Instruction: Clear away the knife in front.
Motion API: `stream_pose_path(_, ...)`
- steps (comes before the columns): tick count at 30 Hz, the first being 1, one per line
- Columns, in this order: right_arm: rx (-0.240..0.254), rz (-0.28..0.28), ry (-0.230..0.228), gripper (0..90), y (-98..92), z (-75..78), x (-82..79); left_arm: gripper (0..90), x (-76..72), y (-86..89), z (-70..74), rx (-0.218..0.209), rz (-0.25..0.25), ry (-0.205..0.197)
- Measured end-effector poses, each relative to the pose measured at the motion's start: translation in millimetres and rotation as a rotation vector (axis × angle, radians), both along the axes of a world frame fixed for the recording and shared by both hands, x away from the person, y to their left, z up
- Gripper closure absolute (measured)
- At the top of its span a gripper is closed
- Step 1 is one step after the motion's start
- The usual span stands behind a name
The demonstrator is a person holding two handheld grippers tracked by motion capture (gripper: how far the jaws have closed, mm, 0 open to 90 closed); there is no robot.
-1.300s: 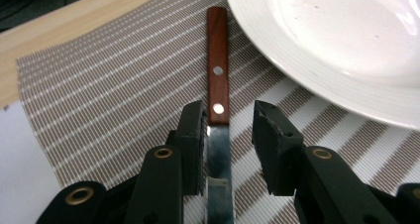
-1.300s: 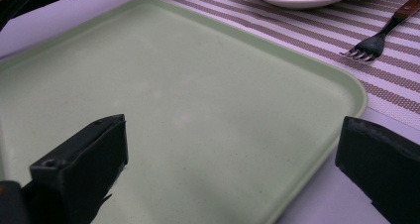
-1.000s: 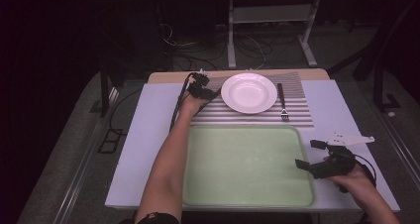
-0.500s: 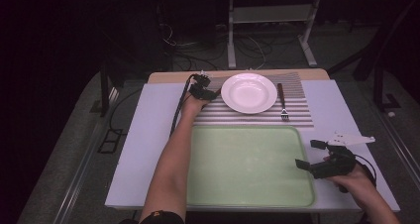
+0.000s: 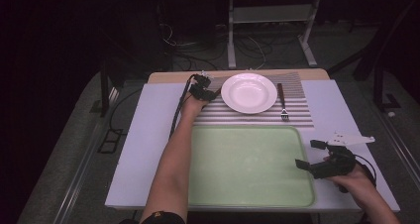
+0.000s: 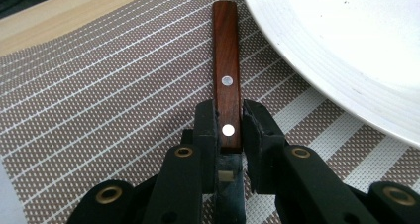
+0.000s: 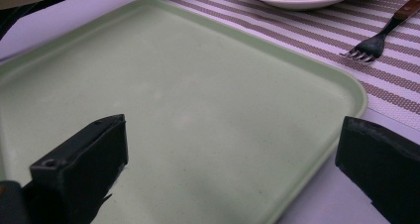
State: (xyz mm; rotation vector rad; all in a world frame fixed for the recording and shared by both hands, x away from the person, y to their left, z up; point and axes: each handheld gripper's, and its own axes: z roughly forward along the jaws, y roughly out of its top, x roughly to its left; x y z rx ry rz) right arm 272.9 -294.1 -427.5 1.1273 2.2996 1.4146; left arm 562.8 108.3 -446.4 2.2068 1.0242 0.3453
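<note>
A utensil with a riveted wooden handle (image 6: pixel 225 50) lies on the striped placemat (image 6: pixel 99 85), just left of the white plate (image 6: pixel 346 40). My left gripper (image 6: pixel 229 110) has just been closing and its pads press the handle's near end from both sides; the utensil's working end is hidden under the jaws. In the high view the left gripper (image 5: pixel 207 87) sits at the left rim of the plate (image 5: pixel 248 92). My right gripper (image 5: pixel 311 155) stands open over the right edge of the green tray (image 5: pixel 247 164), with nothing between its fingers (image 7: pixel 89 149).
A fork (image 5: pixel 282 102) with a wooden handle lies on the placemat (image 5: pixel 297 116) right of the plate, tines toward the tray. In the right gripper view the fork (image 7: pixel 376 43) lies beyond the tray (image 7: pixel 188 115). A pale cloth covers the table; dark floor and cables surround it.
</note>
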Motion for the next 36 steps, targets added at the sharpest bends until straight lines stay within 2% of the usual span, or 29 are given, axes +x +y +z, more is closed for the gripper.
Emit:
stream_pose_path(5, 0.000, 0.000, 0.001, 0.0, -0.4, -0.2, 0.0, 77.2, 0.4, 0.2, 0.1, -0.001, -0.006, 0.000)
stream_pose_path(9, 0.003, -0.002, 0.000, 0.0, -1.2, 0.1, 0.0, 77.2, 1.5, 3.2, 0.1, -0.026, 0.003, 0.015)
stream_pose_path(18, 0.004, -0.003, -0.002, 0.0, -2.0, -0.1, 0.4, 77.2, -0.9, 18.8, 9.9, 0.007, 0.010, 0.039)
stream_pose_path(27, 0.000, 0.001, -0.001, 0.0, 0.1, -0.3, 0.4, 77.2, -19.7, 40.9, 22.2, 0.002, 0.010, 0.038)
stream_pose_path(36, -0.002, -0.001, 0.004, 0.0, 1.0, -0.7, 0.8, 77.2, -37.4, 62.1, 40.0, -0.036, 0.021, 0.031)
